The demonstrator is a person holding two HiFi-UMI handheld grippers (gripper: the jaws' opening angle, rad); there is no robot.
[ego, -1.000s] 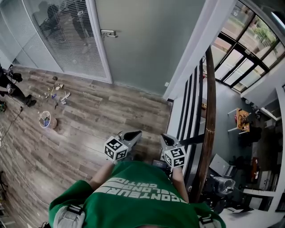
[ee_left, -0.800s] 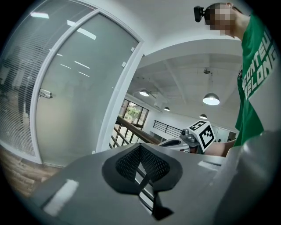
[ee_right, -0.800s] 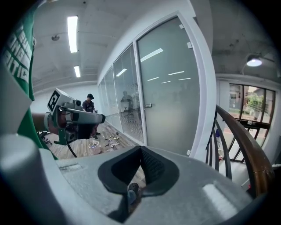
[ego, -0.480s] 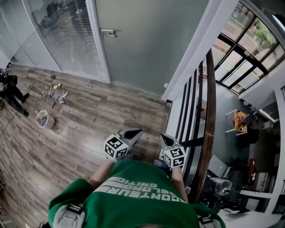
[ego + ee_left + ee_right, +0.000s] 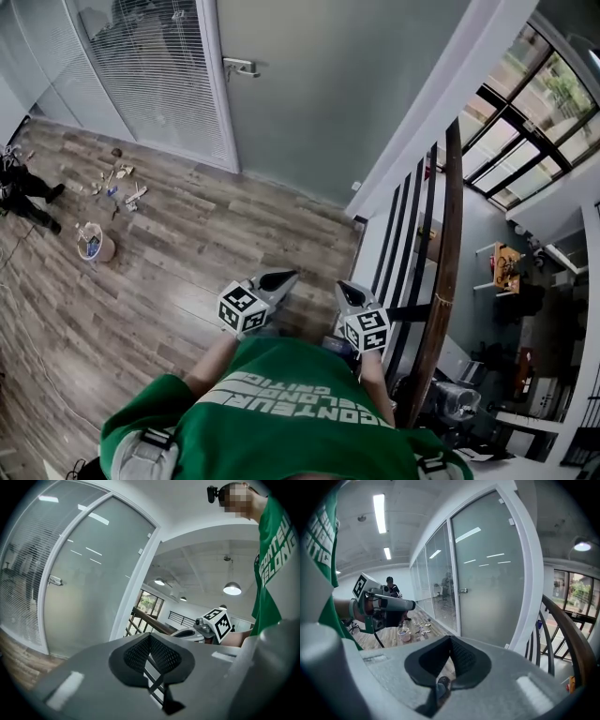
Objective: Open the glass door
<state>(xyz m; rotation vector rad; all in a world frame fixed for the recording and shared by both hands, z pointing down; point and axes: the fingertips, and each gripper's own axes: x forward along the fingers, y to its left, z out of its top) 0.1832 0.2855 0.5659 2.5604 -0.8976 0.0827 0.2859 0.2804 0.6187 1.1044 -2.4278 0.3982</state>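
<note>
Wood-plank floor (image 5: pixel 187 253) with the glass door (image 5: pixel 328 84) closed at its far edge, well apart from the left gripper (image 5: pixel 278 279) and right gripper (image 5: pixel 349 292), both with jaws together and empty.

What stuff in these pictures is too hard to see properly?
- Behind the glass door, every view: the frosted glass hides the room.
- Its handle, head view: too small to see how it works.
- Little scattered things, head view: too small to name.
- Bucket, head view: contents too small to tell.
</note>
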